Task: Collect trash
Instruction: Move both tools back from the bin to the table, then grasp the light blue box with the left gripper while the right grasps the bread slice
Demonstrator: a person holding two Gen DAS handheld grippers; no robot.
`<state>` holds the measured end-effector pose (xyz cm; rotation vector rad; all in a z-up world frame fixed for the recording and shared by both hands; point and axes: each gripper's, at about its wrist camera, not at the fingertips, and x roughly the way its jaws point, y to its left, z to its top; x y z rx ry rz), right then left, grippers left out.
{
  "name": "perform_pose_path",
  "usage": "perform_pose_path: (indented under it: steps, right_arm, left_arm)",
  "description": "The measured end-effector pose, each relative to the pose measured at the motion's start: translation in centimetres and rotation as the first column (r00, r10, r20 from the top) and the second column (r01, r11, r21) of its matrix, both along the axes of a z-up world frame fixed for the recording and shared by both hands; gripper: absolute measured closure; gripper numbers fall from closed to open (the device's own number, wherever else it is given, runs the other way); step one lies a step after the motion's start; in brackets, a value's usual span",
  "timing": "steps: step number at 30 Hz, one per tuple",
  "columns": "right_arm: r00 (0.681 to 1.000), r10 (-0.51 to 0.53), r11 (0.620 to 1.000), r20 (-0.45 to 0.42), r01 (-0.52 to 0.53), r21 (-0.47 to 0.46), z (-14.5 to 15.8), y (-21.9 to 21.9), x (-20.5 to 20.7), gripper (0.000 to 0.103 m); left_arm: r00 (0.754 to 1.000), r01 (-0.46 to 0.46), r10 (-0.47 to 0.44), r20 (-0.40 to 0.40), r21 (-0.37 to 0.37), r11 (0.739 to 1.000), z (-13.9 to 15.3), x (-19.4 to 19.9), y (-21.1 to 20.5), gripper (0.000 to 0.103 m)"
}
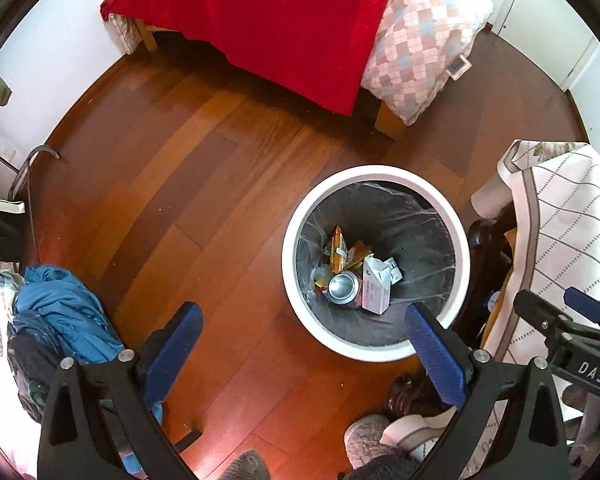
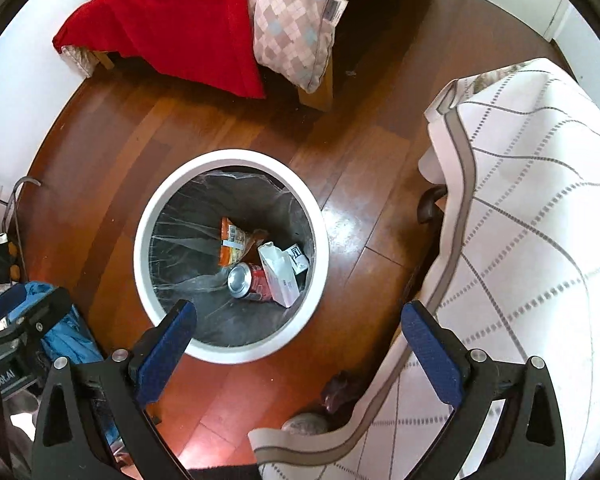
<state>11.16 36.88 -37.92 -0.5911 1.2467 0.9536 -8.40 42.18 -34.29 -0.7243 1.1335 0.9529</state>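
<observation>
**Blue-padded jaws hanging wide over a filled bin**

Blue rubber pads are showing nearest in both wrist views. The left gripper (image 1: 302, 344) is standing with its jaws spread wide and nothing between them, and the right gripper (image 2: 298, 344) is doing the same, pointing steeply down at the wooden floor (image 1: 172, 208).

Just beyond the fingertips, the white trash bin (image 1: 374, 172) is sitting on the floor, lined with a clear bag. Trash is lying at its bottom: a red soda can (image 2: 246, 280) on its side, touching a white carton (image 2: 280, 276), with an orange snack wrapper (image 2: 232, 242) leaning behind them.

A cream quilted cover (image 2: 540, 200) is draping beside the bin on the right, and blue clothing (image 1: 64, 312) is piling up on the left. Farther off, a red blanket (image 1: 284, 20) and a checked pillow (image 1: 416, 48) are hanging over a bed.
</observation>
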Motion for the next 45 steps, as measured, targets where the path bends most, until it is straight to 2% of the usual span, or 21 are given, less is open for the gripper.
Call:
perform_pose_path:
  steps: [7, 12, 16, 19, 23, 25, 28, 31, 33, 35, 37, 38, 39, 40, 42, 45]
  right_arm:
    - [1.0, 0.004, 0.998, 0.01, -0.004, 0.069, 4.8, -3.4, -1.1, 0.0]
    - [1.0, -0.015, 0.986, -0.008, 0.016, 0.168, 8.9, -7.3, -1.6, 0.0]
    - [0.997, -0.044, 0.965, -0.066, 0.06, 0.257, 12.0, -11.1, -1.2, 0.0]
    - [0.991, -0.07, 0.949, -0.113, 0.101, 0.298, 13.5, -14.4, -0.4, 0.0]
    - [0.979, -0.14, 0.934, -0.145, 0.179, 0.308, 14.7, -20.2, 2.8, 0.0]
    - [0.974, -0.185, 0.933, -0.133, 0.217, 0.287, 14.7, -22.8, 4.8, 0.0]
    - [0.945, -0.318, 0.921, -0.074, 0.327, 0.214, 13.9, -28.2, 10.2, 0.0]
    - [0.889, -0.454, 0.877, -0.059, 0.457, 0.147, 12.2, -33.3, 16.3, 0.0]
    - [0.85, -0.527, 0.843, -0.029, 0.526, 0.109, 11.0, -36.4, 20.3, 0.0]
    - [0.815, -0.579, 0.811, -0.031, 0.579, 0.089, 9.6, -39.1, 24.3, 0.0]
    - [0.796, -0.604, 0.794, -0.034, 0.605, 0.055, 7.8, -40.6, 27.5, 0.003]
    - [0.794, -0.607, 0.793, -0.031, 0.607, 0.042, 7.1, -41.1, 28.8, 0.007]
    - [0.798, -0.602, 0.798, -0.025, 0.602, 0.026, 6.3, -41.2, 29.9, 0.017]
    - [0.804, -0.595, 0.804, -0.018, 0.595, 0.01, 5.7, -41.0, 30.9, 0.021]
    - [0.816, -0.578, 0.816, -0.002, 0.578, -0.001, 4.7, -40.5, 31.7, 0.022]
    - [0.832, -0.554, 0.832, 0.029, 0.554, 0.01, 3.8, -39.6, 32.4, 0.039]
  left_arm:
    - [0.999, 0.011, -0.015, 0.041, 0.077, 0.997, 5.0, -0.8, -3.4, 0.0]
    - [0.996, 0.041, -0.053, 0.075, 0.148, 0.988, 9.0, -1.0, -6.2, 0.0]
    - [0.994, 0.052, -0.071, 0.087, 0.199, 0.979, 12.2, -0.3, -8.9, 0.0]
    - [0.991, 0.076, -0.097, 0.089, 0.214, 0.974, 13.3, 1.3, -11.2, 0.0]
    - [0.982, 0.142, -0.165, 0.088, 0.227, 0.964, 13.1, 5.5, -14.6, 0.0]
    - [0.976, 0.19, -0.207, 0.069, 0.201, 0.961, 11.8, 9.0, -16.6, 0.0]
    - [0.961, 0.261, -0.272, 0.049, 0.169, 0.951, 9.6, 14.2, -19.5, 0.0]
    - [0.928, 0.366, -0.371, 0.018, 0.134, 0.921, 7.1, 20.9, -23.1, 0.0]
    - [0.907, 0.417, -0.42, -0.002, 0.13, 0.9, 6.2, 23.8, -24.8, 0.0]
    - [0.876, 0.482, -0.482, -0.033, 0.126, 0.867, 5.3, 27.2, -27.0, 0.0]
    - [0.839, 0.544, -0.539, -0.076, 0.134, 0.828, 4.4, 30.1, -28.5, 0.0]
    - [0.824, 0.566, -0.558, -0.092, 0.135, 0.813, 4.1, 31.0, -28.9, 0.0]
    - [0.805, 0.593, -0.583, -0.113, 0.137, 0.793, 3.7, 32.4, -29.5, 0.0]
    - [0.794, 0.608, -0.596, -0.122, 0.14, 0.781, 3.6, 33.0, -29.7, 0.0]
    - [0.771, 0.636, -0.621, -0.137, 0.142, 0.758, 3.3, 34.5, -30.1, 0.0]
    - [0.739, 0.674, -0.659, -0.143, 0.153, 0.723, 3.4, 36.4, -30.3, 0.0]
